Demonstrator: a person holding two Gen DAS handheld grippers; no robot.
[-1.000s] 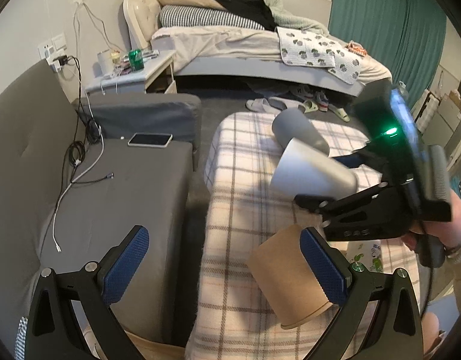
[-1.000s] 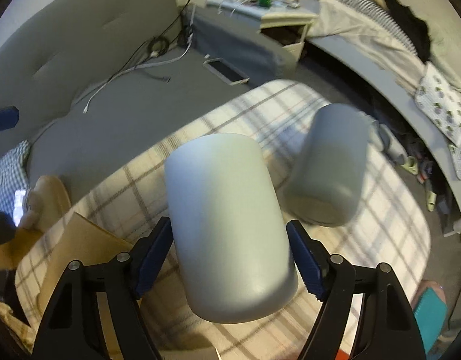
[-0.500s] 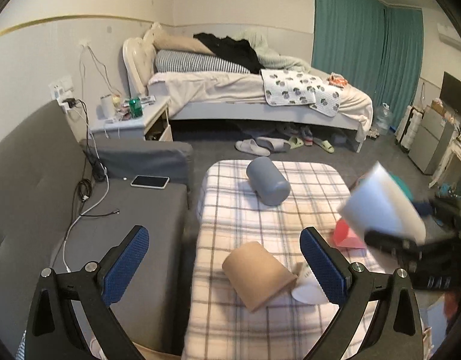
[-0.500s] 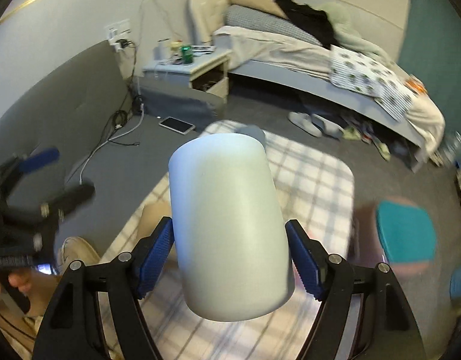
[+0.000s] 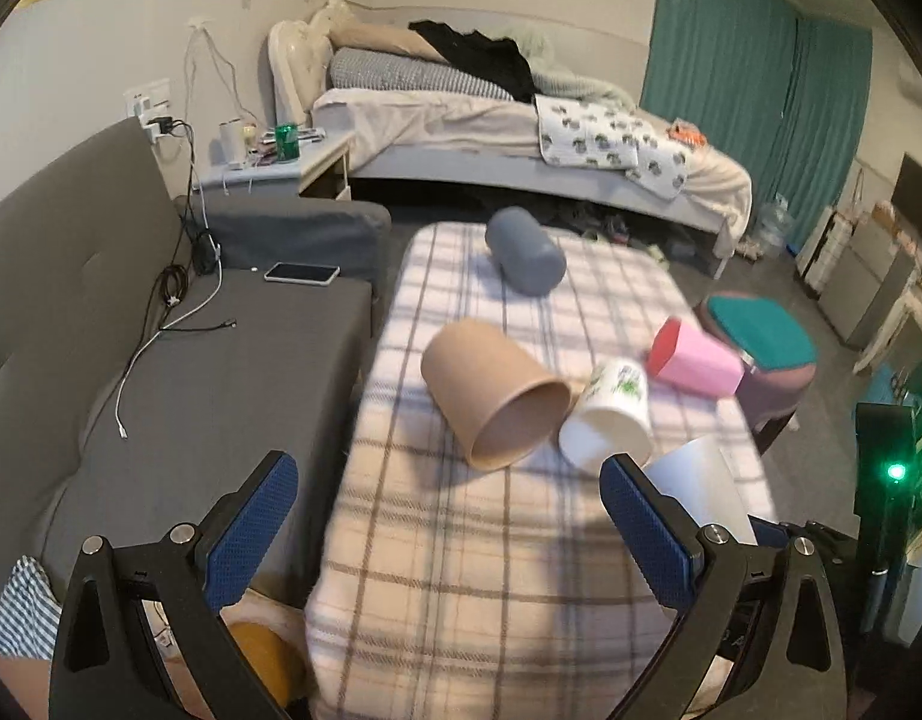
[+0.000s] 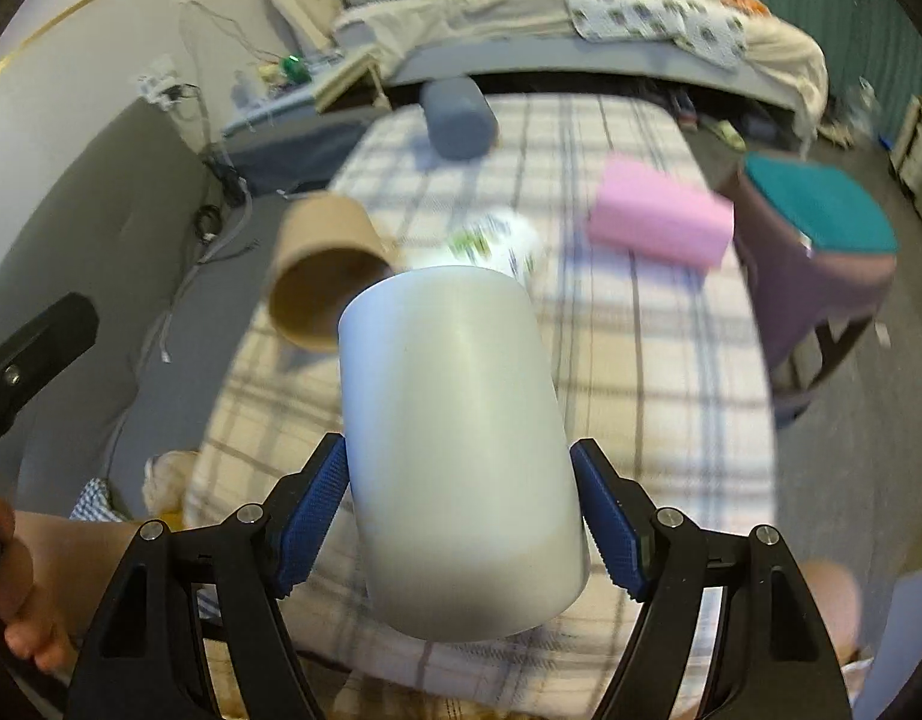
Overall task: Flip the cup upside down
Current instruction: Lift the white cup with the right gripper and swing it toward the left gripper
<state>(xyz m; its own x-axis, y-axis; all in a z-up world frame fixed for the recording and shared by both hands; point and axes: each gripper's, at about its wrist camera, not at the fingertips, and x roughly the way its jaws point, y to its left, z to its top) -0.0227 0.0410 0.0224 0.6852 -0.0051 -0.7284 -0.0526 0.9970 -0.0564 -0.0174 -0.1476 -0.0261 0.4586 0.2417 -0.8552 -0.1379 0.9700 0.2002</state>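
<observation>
My right gripper is shut on a plain white cup and holds it in the air above the near end of the checked table. The same cup shows at the right of the left wrist view. My left gripper is open and empty, above the table's near left edge. On the table lie a brown cup, a white cup with a green print, a pink cup and a grey cup, all on their sides.
A grey sofa with a phone and cables runs along the table's left. A stool with a teal cushion stands at the right. A bed and a nightstand are beyond.
The right gripper carried the white cup away from the table's middle, up and round to the near right end. The left gripper pulled back and tilted down over the table.
</observation>
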